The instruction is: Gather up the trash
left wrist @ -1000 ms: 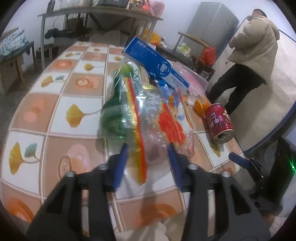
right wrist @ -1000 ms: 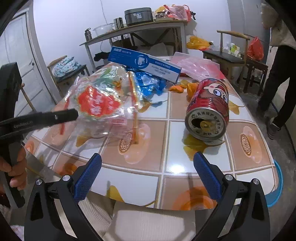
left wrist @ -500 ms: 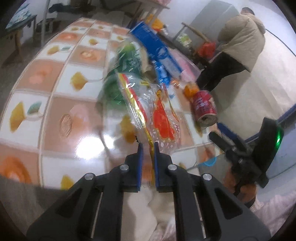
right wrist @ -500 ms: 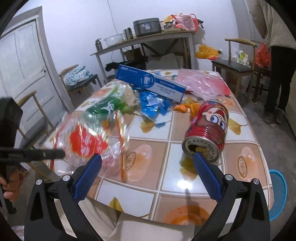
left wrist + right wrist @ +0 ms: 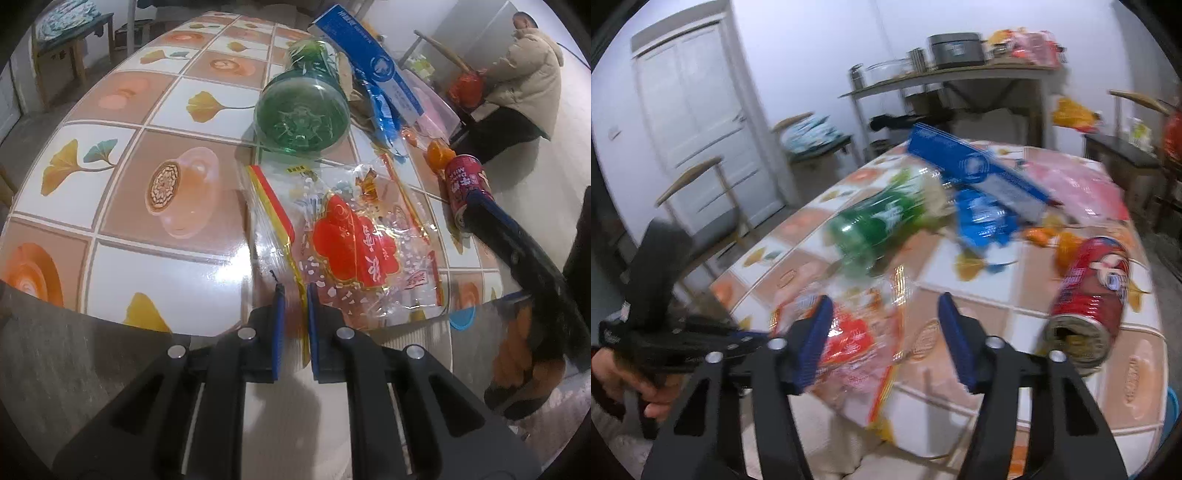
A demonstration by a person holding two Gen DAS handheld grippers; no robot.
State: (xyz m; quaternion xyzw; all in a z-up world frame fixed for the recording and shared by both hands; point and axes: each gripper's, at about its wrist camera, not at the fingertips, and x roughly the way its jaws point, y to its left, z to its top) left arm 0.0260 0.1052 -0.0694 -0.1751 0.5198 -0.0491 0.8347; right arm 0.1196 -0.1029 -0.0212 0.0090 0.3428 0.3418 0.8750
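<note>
Here the left tool (image 5: 293, 295) pinches the clear wrapper (image 5: 351, 240); right tool (image 5: 884, 325) half-closed, empty.

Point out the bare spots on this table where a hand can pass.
Free: the tiles left of the green bottle and clear wrapper, out to the table edge. A smaller patch lies between wrapper and red can. Crowded: the far right, around the blue box and blue wrapper.

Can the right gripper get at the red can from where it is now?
Probably yes. The red can lies on its side near the table edge, just right of the right gripper, whose jaws have been closing but are still apart, with nothing between them and the can.
</note>
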